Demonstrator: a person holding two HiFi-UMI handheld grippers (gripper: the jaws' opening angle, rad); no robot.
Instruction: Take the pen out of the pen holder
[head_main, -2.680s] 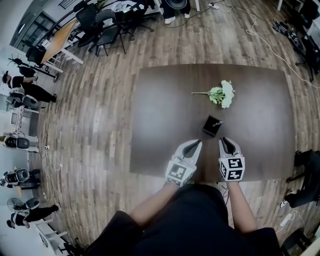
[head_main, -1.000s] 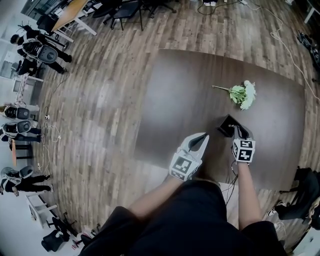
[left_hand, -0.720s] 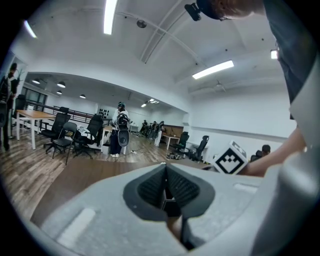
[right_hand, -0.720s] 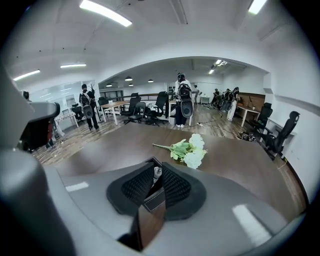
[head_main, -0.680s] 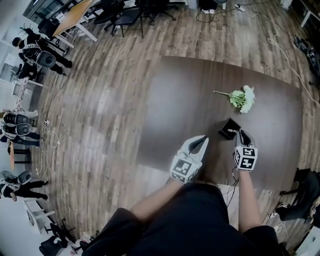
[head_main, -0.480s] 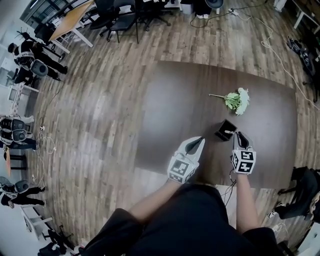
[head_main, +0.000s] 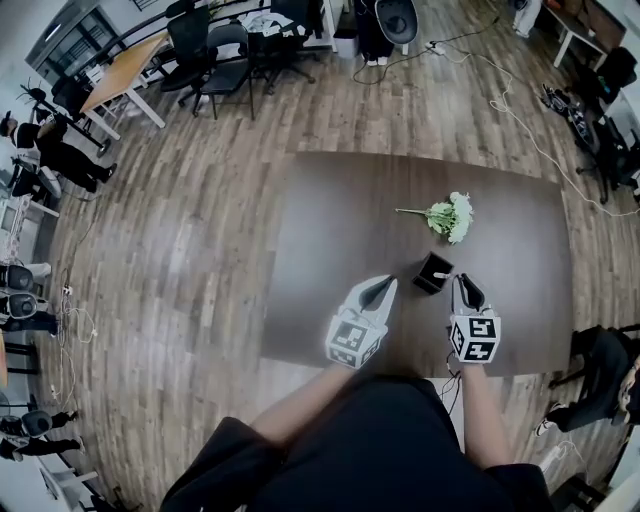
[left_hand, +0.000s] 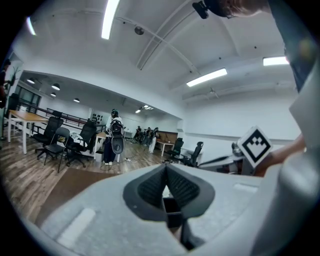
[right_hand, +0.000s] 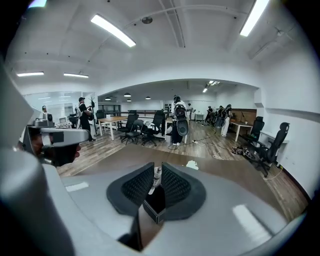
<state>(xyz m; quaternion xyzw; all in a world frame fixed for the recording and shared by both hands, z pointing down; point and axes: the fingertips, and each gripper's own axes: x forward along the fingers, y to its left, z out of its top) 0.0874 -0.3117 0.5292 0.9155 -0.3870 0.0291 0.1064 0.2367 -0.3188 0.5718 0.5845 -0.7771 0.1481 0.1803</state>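
A black square pen holder (head_main: 432, 272) stands on the dark brown table (head_main: 330, 250), near its front edge. My right gripper (head_main: 461, 282) sits just right of the holder, shut on a thin white pen (right_hand: 154, 179) between its pads. In the right gripper view the holder (right_hand: 156, 204) shows directly below my right gripper (right_hand: 155, 168), and the pen's lower end points at its mouth. I cannot tell whether that end is clear of the holder. My left gripper (head_main: 384, 284) hovers left of the holder. In its own view my left gripper (left_hand: 166, 170) is shut on nothing.
A bunch of pale green and white flowers (head_main: 446, 215) lies on the table beyond the holder. Office chairs (head_main: 215, 50) and desks stand at the back. People stand at the far left (head_main: 45, 150). Cables (head_main: 520, 110) run across the wooden floor.
My right gripper has come off the holder's mouth and risen, with the pen in it. The left gripper has risen a little beside the holder.
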